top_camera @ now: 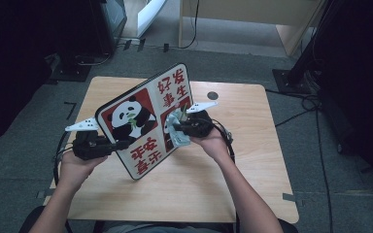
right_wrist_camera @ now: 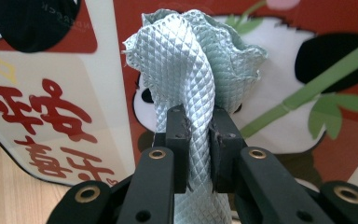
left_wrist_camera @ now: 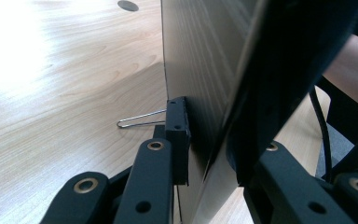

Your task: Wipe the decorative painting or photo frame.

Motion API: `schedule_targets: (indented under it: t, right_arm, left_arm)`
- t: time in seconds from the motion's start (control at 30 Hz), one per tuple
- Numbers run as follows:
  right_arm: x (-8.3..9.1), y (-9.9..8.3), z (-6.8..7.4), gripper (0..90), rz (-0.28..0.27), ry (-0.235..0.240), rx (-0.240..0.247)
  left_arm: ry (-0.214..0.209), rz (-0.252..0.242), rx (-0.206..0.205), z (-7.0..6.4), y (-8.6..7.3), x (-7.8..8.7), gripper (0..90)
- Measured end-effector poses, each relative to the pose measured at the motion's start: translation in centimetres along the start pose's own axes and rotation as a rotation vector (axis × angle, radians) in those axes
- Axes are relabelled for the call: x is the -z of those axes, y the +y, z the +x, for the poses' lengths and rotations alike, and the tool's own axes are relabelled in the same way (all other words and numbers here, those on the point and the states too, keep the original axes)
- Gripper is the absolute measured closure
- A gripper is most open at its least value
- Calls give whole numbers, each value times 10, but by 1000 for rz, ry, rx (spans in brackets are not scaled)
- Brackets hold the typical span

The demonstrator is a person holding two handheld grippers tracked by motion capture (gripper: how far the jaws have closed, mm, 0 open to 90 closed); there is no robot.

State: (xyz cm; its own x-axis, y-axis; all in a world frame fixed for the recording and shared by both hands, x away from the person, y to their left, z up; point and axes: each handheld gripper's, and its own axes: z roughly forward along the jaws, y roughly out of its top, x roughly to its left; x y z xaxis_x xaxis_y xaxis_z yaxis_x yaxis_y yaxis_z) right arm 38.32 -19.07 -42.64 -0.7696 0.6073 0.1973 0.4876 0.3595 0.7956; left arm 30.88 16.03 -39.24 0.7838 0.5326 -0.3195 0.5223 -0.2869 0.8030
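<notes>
Two tools | left (top_camera: pixel 121 144) clamps board (top_camera: pixel 141 116) | right (right_wrist_camera: pixel 198 140) pinches cloth (right_wrist_camera: pixel 191 70), hiding panda

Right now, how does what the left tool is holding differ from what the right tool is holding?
The left tool clamps a stiff flat panda board by its edge, tilted up off the table. The right tool pinches a soft, crumpled pale green cloth, held against the board's printed face. Both tools are shut on their loads.

The panda board (top_camera: pixel 141 121) has a glossy, smooth printed face and a matt wood-grain back. The pale green cloth (right_wrist_camera: pixel 191 79) is shiny with a quilted diamond weave. The table (top_camera: pixel 252 145) is light, smooth wood veneer. At nine o'clock of the board's back sits a thin metal wire clip (left_wrist_camera: pixel 140 120).
</notes>
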Motion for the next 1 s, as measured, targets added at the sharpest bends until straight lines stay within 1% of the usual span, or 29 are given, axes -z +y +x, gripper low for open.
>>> schedule_targets:
  t: [0.2,0.37,0.4,0.43,0.57,0.67,0.87,0.9,1.0]
  right_arm:
    - [-3,-7,-1,809,17,1,-5]
    - [-7,-16,-1,809,52,-5,-17]
    - [-8,-19,-2,809,54,-5,-13]
    - [-9,-21,-2,809,63,-4,-27]
    - [-12,-28,-4,809,75,0,-37]
    - [-15,-33,-4,809,96,-4,-36]
    - [-19,-42,-6,809,113,0,-39]
    - [-20,-43,-6,809,114,-1,-26]
    - [-21,-45,-8,809,125,-1,-19]
  left_arm:
    - [-2,2,0,0,0,0,775]
    - [-4,2,-1,0,0,0,774]
    - [-5,1,-3,0,0,0,774]
    - [-5,1,-2,1,0,0,773]
    - [-9,1,-2,1,0,0,772]
    - [-11,0,-1,1,0,0,771]
    - [-13,-1,2,1,0,0,771]
    - [-15,-1,4,1,0,0,771]
    - [-16,-3,7,2,0,0,771]
